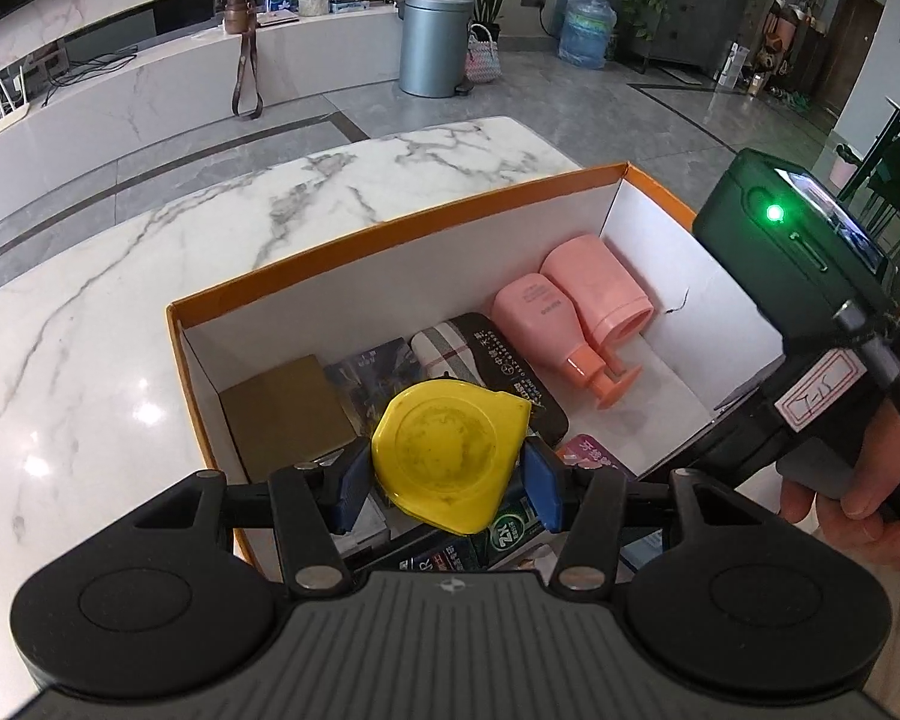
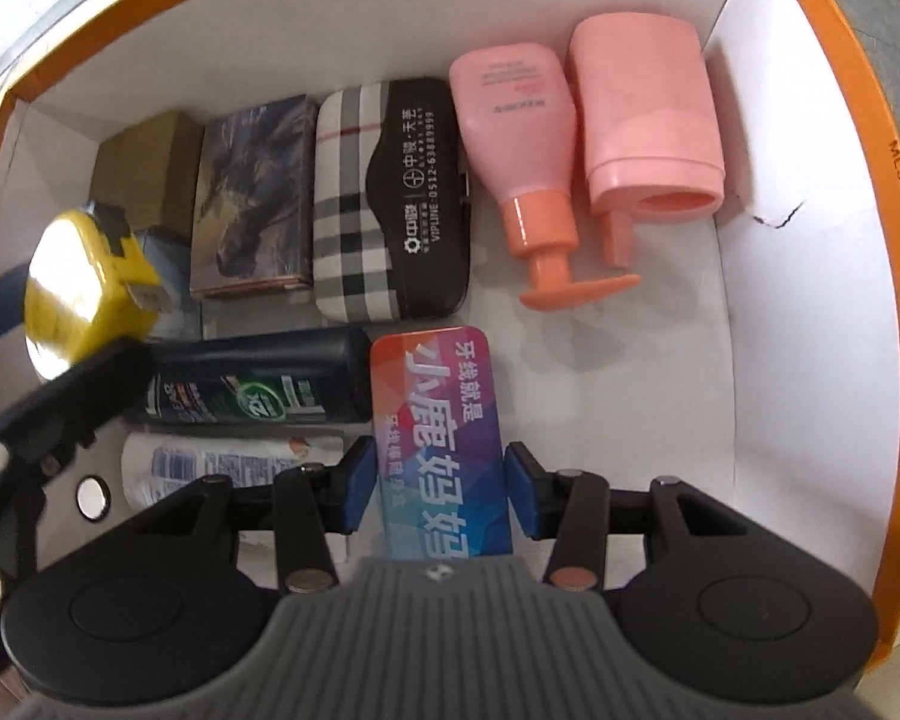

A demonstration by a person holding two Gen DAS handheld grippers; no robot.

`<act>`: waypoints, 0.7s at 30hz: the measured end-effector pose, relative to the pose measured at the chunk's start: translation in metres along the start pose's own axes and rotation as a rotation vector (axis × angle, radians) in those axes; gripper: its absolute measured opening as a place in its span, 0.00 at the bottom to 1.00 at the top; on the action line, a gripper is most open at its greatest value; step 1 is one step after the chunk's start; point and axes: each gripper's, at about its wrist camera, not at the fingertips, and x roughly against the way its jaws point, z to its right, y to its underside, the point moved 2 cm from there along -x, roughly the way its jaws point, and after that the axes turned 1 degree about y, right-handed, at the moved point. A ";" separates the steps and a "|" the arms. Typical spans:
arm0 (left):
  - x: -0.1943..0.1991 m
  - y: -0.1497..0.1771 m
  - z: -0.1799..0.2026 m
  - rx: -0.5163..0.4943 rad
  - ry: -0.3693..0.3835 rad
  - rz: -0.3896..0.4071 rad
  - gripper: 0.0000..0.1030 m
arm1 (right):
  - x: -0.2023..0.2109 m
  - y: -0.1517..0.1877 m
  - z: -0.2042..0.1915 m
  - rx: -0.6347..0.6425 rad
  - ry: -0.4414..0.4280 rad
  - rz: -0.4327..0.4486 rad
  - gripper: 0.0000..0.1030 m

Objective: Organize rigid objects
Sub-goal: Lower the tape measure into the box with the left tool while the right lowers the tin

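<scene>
Placing step, both hands loaded over the orange box (image 1: 390, 228), which is sitting toward the right end of the marble tabletop (image 1: 150, 312).

Left gripper (image 1: 447, 474): fingers about half open, blue pads (image 1: 540, 483) pressing both sides of the yellow tape measure (image 1: 444, 456). Holding it flat-face-up above the box's left half, over the dark green bottle (image 2: 246, 384) and the packs near the left wall. Not yet resting on anything, as far as the right wrist view shows.

Right gripper (image 2: 435, 489): fingers roughly half open, clamping the colourful flat tin (image 2: 435, 420) by its long edges. Pointing nearly straight down into the box; tin's far end sitting just beside the bottle cap, below the plaid case (image 2: 384, 198). Cannot tell whether the tin is touching the floor of the box yet.

Already packed: brown carton (image 2: 144, 162) in the far-left corner, printed box (image 2: 252, 198), plaid case, 2 pink containers (image 2: 582, 138) along the far wall; white tube (image 2: 210, 468) along the near wall.

Next, judging: lowering the tin onto the bare white floor right of the bottle, keeping it flat and parallel to the row, then releasing. Tape measure needing a slot too — left half looking full, so probably stacking on top or shifting right after the tin is down. Risk: the 2 grippers crowding each other in the box.
</scene>
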 end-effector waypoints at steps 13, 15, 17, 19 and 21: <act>0.007 -0.001 0.010 0.018 0.003 -0.033 0.59 | 0.014 0.011 0.010 0.023 -0.025 0.078 0.51; 0.006 -0.004 0.015 0.020 0.011 -0.041 0.59 | 0.034 0.018 0.015 0.059 -0.014 0.173 0.51; 0.002 -0.008 0.022 0.034 0.031 -0.056 0.59 | 0.059 0.027 0.022 0.100 -0.002 0.294 0.51; -0.007 -0.014 0.027 0.093 0.075 -0.099 0.59 | 0.078 0.036 0.032 0.115 0.024 0.393 0.42; -0.018 -0.021 0.035 0.133 0.130 -0.127 0.59 | 0.089 0.043 0.043 0.110 0.050 0.446 0.33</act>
